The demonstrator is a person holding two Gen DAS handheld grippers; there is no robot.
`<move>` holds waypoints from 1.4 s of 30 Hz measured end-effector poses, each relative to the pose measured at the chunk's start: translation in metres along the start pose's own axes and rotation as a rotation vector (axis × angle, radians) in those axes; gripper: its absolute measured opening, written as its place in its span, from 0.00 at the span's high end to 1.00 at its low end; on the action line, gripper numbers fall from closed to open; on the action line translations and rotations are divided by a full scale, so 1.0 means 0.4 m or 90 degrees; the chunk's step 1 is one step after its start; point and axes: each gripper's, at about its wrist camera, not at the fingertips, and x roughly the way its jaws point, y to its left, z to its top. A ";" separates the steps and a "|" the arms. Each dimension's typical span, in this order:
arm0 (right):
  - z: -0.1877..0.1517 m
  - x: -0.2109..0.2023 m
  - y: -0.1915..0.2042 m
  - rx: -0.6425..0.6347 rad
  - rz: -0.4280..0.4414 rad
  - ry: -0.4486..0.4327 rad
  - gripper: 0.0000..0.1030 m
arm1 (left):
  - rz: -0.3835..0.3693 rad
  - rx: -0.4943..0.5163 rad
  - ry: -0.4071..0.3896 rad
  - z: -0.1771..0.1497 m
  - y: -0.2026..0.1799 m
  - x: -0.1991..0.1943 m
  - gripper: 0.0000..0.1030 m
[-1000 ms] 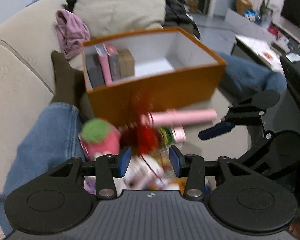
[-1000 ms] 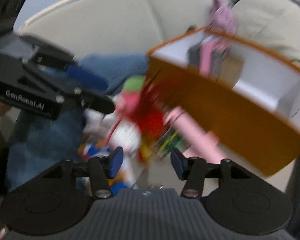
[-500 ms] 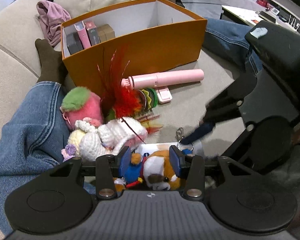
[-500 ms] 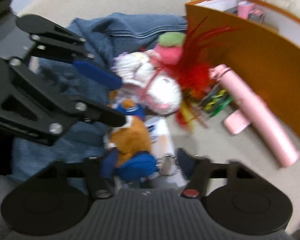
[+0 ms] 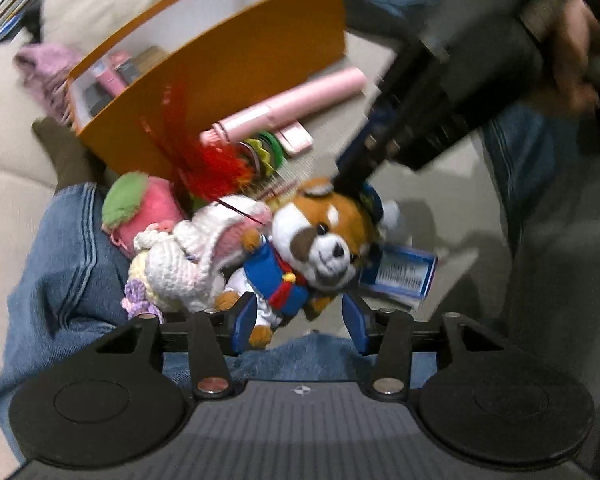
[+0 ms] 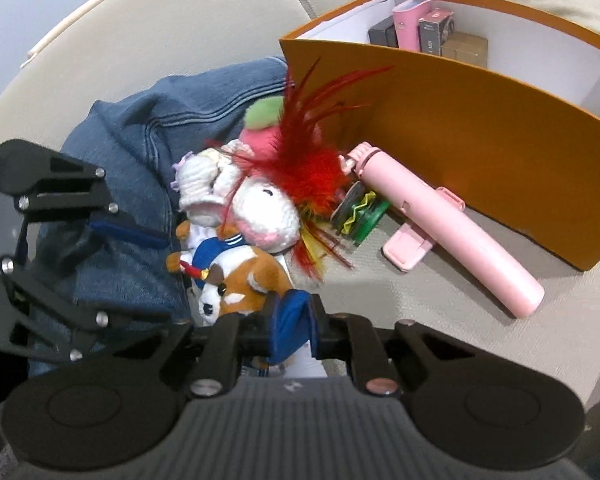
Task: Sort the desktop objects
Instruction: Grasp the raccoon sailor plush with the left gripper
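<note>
Red-panda plush [image 5: 320, 240] in a blue sailor outfit lying on the sofa cushion [image 6: 440, 300] against a denim-clad leg [image 5: 64, 264], touching the crocheted bunny [image 5: 188, 256], near the red feather toy [image 6: 304, 168] and the pink tube [image 6: 440, 224] beside the orange box [image 6: 460, 128]. Left gripper [image 5: 300, 316] tilted over the plush's body, jaws opening, blue pads either side, apparently not pressing. Right gripper [image 6: 296, 324] at the plush's head, jaws closing, nearly together on something blue there; firm pinch impossible to confirm.
</note>
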 end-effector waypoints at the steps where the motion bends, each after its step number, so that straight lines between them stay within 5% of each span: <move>1: -0.001 0.001 0.001 -0.001 -0.003 -0.001 0.82 | 0.006 0.023 0.004 -0.002 -0.008 0.004 0.46; 13: -0.020 0.002 -0.016 0.035 -0.016 -0.009 0.65 | 0.148 0.278 0.043 -0.005 -0.107 0.126 0.45; 20: -0.024 -0.007 -0.028 0.052 -0.035 -0.018 0.57 | 0.141 0.275 0.058 0.012 -0.101 0.175 0.45; 27: -0.028 -0.017 -0.056 0.085 -0.053 -0.029 0.53 | 0.089 0.151 0.048 0.031 -0.066 0.158 0.53; 35: -0.033 -0.030 -0.087 0.108 -0.129 -0.029 0.54 | -0.110 -0.223 0.026 0.039 0.055 0.123 0.55; 42: -0.048 -0.031 -0.101 0.129 -0.135 -0.027 0.54 | -0.123 -0.292 -0.007 0.004 0.087 0.149 0.49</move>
